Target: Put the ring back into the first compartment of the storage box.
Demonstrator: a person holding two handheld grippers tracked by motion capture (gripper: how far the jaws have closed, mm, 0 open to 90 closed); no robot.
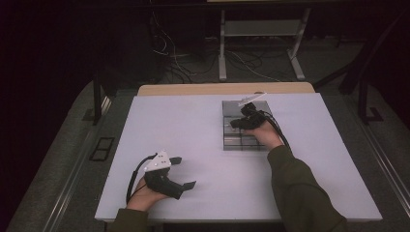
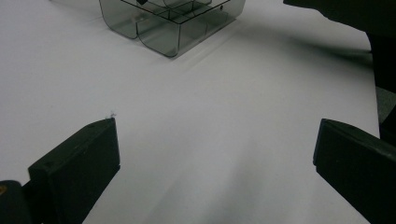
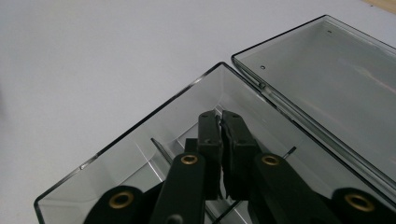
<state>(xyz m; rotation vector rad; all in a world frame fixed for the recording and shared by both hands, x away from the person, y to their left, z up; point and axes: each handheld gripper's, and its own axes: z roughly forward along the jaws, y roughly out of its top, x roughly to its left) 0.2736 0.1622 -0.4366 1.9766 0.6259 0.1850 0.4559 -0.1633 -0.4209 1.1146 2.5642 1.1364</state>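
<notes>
A smoky clear compartment box (image 1: 244, 141) lies at the middle right of the white table (image 1: 193, 125), with its lid (image 3: 327, 79) opened flat on the far side. My right gripper (image 1: 240, 121) reaches down into the box from above. In the right gripper view its jaws (image 3: 219, 116) stand pressed together inside a compartment near the box wall (image 3: 140, 140), and I cannot make out anything between them. My left gripper (image 1: 183, 171) rests at the front left of the table, open, with bare table between its jaws (image 2: 215, 140). The box (image 2: 173, 28) lies well ahead of it.
A wooden strip (image 1: 225, 89) runs along the table's far edge. Beyond it stand a desk frame's legs (image 1: 222, 48) and loose cables on the floor. Dark floor surrounds the table on both sides.
</notes>
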